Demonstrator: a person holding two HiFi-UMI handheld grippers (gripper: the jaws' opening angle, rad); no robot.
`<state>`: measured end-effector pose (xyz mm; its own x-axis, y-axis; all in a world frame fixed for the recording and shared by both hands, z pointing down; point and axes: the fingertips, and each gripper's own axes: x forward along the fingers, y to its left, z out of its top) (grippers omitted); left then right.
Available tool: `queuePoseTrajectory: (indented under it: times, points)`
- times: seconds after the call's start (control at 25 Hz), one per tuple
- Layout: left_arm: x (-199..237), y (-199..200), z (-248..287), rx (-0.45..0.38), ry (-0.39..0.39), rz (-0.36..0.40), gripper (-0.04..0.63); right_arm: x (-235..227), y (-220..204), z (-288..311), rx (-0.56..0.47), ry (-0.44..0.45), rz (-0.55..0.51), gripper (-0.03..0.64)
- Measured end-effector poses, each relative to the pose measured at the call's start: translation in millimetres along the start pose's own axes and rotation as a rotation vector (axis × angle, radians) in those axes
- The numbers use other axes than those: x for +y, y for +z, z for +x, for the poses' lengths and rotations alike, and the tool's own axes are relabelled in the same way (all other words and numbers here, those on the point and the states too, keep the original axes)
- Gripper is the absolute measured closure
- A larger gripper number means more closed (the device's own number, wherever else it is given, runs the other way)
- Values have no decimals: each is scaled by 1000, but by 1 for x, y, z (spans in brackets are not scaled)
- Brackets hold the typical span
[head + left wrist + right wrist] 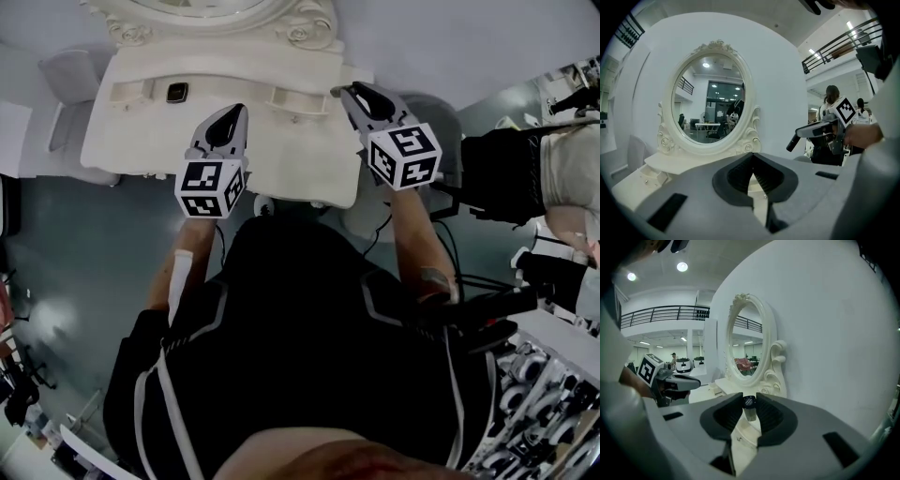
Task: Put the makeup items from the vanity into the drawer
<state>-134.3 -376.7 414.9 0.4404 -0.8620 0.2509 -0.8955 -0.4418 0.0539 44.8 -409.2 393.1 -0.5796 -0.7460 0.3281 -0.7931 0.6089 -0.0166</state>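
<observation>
Black-capped tube, seemingly, in right gripper

There is one vanity, one mirror, a left gripper, a right gripper, one small bottle and perhaps one dark makeup item.

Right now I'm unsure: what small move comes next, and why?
Probably take the left gripper to the drawer of the vanity and open it: the right gripper grips a dark-capped item in its jaws, the left's are shut and empty, and no drawer looks open.
</observation>
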Motion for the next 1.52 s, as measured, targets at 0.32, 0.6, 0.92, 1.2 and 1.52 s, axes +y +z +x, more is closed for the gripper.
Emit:
queuePoseTrajectory:
  times: [0.32,0.6,0.92,1.2,1.52]
  points:
    - [24,-29,21,42,-9,-3,592,-5,-54,46,109,-5,10,523]
    - [23,-49,35,76,-64,19,592,-12,-101,76,196,-24,20,523]
    - [31,-70,41,126,-52,20,592,-15,-140,102,278,-29,-5,523]
    - [36,-75,43,147,-47,26,592,-15,-162,116,319,-13,-20,523]
    - [35,-78,48,168,-48,28,592,-13,-185,128,384,13,-22,522]
